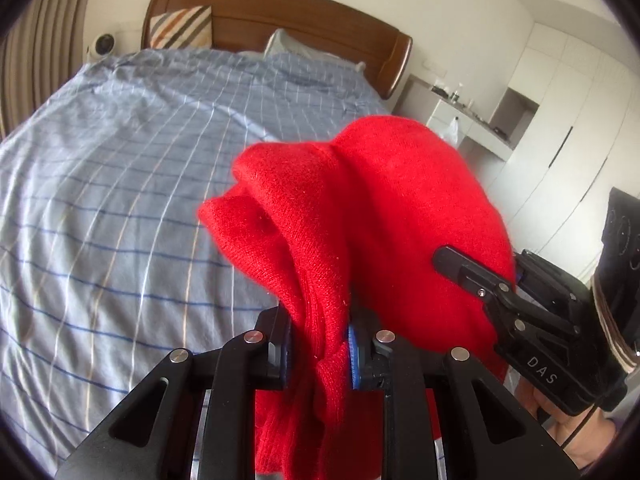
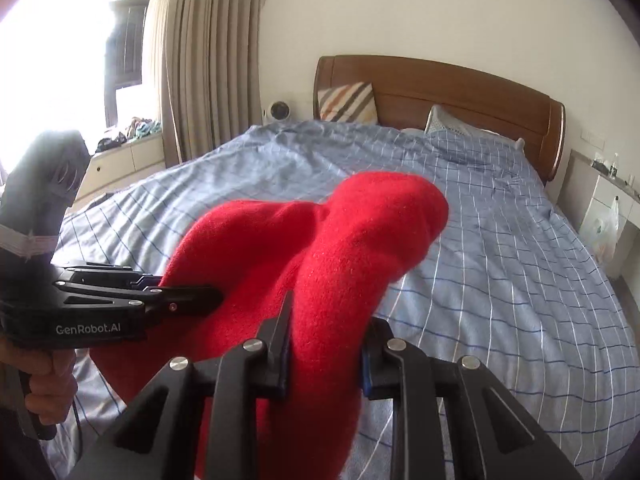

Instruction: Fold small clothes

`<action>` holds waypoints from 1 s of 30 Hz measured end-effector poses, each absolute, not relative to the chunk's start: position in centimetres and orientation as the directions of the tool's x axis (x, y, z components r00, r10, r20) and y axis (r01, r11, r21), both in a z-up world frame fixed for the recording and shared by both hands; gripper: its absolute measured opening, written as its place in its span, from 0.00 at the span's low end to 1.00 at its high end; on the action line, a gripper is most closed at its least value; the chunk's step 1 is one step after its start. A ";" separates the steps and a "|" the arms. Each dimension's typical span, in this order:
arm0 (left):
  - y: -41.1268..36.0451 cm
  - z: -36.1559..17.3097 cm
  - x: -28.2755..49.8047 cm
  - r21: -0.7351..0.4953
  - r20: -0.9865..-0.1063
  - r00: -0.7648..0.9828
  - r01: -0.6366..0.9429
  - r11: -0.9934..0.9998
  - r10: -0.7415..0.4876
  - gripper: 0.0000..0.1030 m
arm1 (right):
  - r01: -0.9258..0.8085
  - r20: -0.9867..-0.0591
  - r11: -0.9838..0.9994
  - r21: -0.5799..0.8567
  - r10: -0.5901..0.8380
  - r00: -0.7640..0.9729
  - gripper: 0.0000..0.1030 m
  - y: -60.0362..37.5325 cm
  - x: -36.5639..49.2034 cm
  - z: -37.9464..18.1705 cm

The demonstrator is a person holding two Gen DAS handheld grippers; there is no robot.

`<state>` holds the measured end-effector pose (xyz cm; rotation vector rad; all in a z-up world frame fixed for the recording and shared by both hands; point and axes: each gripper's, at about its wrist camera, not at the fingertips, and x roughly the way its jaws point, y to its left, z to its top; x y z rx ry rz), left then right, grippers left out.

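A red knit garment (image 1: pixel 360 216) hangs bunched in the air above the bed. My left gripper (image 1: pixel 320 344) is shut on one edge of it. My right gripper (image 2: pixel 326 344) is shut on another edge of the same garment (image 2: pixel 328 248). The right gripper also shows in the left wrist view (image 1: pixel 472 272), pressed against the cloth's right side. The left gripper also shows in the right wrist view (image 2: pixel 200 300), at the cloth's left side. The lower part of the garment is hidden behind the gripper bodies.
A wide bed with a blue checked cover (image 1: pixel 120 184) lies below, also in the right wrist view (image 2: pixel 500 240). A wooden headboard (image 1: pixel 280 12) with a striped pillow (image 1: pixel 180 28) stands at the far end. White cupboards (image 1: pixel 560 92) stand right; curtains (image 2: pixel 208 60) hang left.
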<state>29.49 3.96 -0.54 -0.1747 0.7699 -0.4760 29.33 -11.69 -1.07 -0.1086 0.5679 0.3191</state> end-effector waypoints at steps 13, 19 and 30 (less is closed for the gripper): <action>4.5 -6.6 23.5 0.052 -0.653 0.756 0.088 0.995 -0.033 0.97 | -0.096 -0.778 0.989 0.109 0.145 0.611 0.93 -21.3 26.8 -9.6; 2.7 -3.5 18.8 0.169 -0.568 0.820 0.040 0.985 0.064 1.00 | -0.127 -0.729 0.991 0.052 0.124 0.674 0.96 -20.9 21.0 -7.1; 1.5 -1.8 14.0 0.084 -0.659 0.752 0.046 0.995 0.021 1.00 | -0.179 -0.695 0.982 0.067 0.175 0.697 0.98 -18.1 15.2 -2.2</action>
